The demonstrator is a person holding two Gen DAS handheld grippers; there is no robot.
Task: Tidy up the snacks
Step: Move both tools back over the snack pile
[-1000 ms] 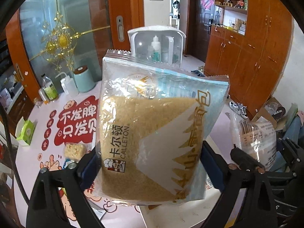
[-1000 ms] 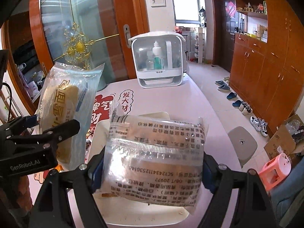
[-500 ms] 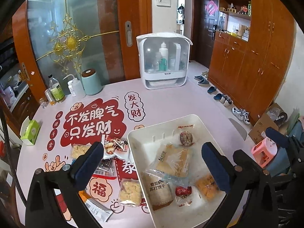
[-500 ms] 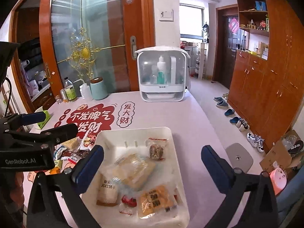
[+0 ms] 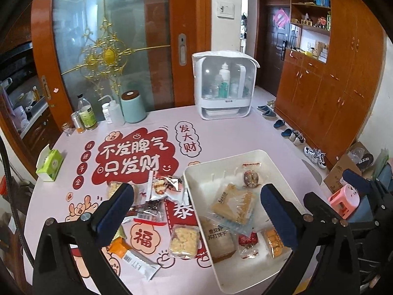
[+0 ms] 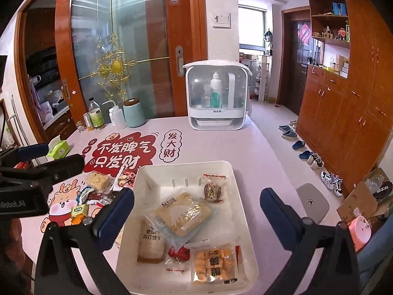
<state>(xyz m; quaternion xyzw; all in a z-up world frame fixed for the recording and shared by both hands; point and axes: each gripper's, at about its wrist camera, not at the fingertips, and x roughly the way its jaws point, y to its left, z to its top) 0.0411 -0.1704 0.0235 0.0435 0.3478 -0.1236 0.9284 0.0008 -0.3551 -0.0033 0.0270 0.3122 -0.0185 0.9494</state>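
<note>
My left hand-held gripper [image 5: 196, 211] and right hand-held gripper [image 6: 196, 211] hover wide open, empty, above a white tray [image 6: 186, 169] holding about five snack packets; more snacks [image 5: 157, 206] lie scattered on the tabletop [image 5: 233, 132] beside it.

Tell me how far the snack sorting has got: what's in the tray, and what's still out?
Done: five packets lie in the tray, among them a big cake pack, cracker pack and orange pack. In hand: nothing; left tongs and right tongs both gape empty above it. Left: a pile of loose snacks on the table beside the tray, including a yellow crisp square.
</note>
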